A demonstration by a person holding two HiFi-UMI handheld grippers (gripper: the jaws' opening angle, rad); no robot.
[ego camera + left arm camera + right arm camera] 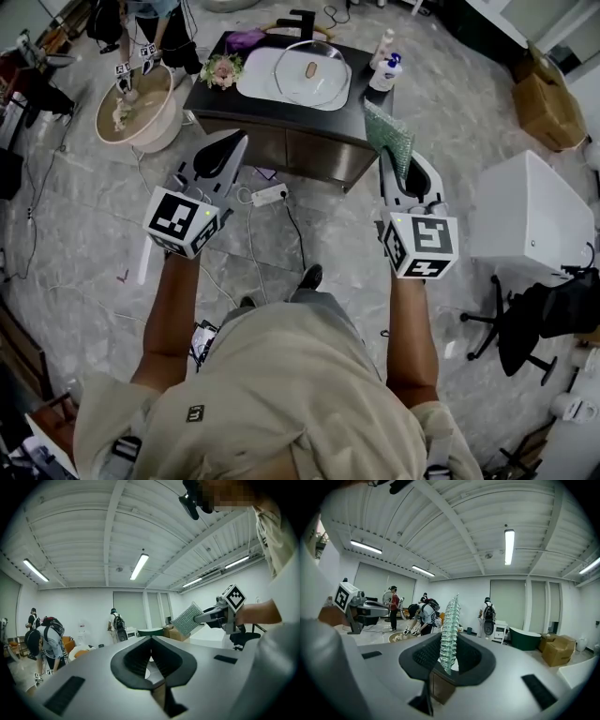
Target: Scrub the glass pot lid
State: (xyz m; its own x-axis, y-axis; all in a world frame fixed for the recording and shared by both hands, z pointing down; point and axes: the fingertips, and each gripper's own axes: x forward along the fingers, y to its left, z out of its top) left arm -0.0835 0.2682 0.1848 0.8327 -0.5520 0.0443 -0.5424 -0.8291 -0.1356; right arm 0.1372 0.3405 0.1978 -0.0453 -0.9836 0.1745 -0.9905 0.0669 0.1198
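so this is the approach, scrubbing hasn't started. the right gripper [449,654] has its jaws pinching a green scrub pad [450,618] edge-on, sticking up past the tips. the left gripper [151,641] has its jaws pressed together with nothing between them. the glass lid [311,73] sits knob-up in the white sink [255,82] on the dark cabinet [281,142], well ahead of both grippers (soap bottles [384,67] just beside it). next move, i'd guess: step up, bring the pad down flat onto the glass, and steady the lid with the left so it doesn't slide.
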